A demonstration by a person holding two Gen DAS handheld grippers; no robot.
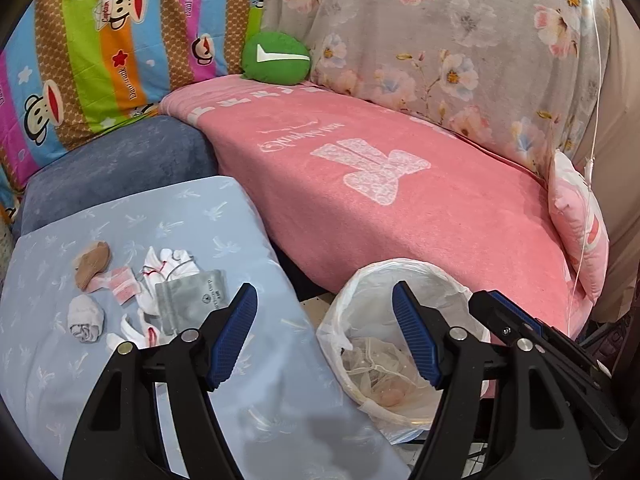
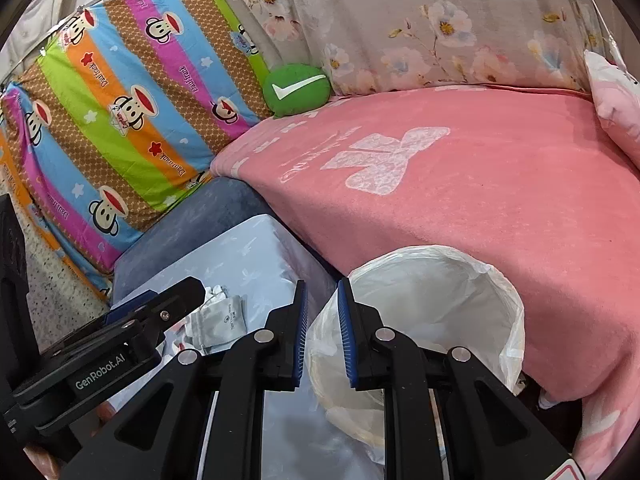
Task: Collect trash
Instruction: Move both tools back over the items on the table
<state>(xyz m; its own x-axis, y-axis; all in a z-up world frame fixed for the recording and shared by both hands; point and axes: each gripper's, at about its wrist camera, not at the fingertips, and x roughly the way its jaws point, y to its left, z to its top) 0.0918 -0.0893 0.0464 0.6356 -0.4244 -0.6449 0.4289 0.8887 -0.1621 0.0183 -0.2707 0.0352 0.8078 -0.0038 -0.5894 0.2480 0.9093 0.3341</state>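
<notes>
Several pieces of trash lie on a light blue cushion (image 1: 224, 240): a brown crumpled wad (image 1: 93, 265), a pink torn wrapper (image 1: 125, 287), a grey foil pouch (image 1: 188, 298), white torn paper (image 1: 172, 262) and a grey wad (image 1: 85, 317). A bin lined with a white bag (image 1: 362, 288) stands right of the cushion, with clear plastic inside. My left gripper (image 1: 324, 304) is open and empty, above the cushion's edge and the bin. My right gripper (image 2: 322, 300) is nearly closed, a narrow gap between its jaws, empty, at the bin's (image 2: 504, 292) left rim. The pouch (image 2: 228, 316) shows in the right wrist view.
A pink blanket (image 1: 400, 208) covers the sofa seat behind the bin. A green round cushion (image 1: 276, 56) sits at the back. A striped monkey-print cover (image 1: 100, 60) is at left, a floral cover (image 1: 460, 40) behind, a pink pillow (image 1: 580, 232) at right.
</notes>
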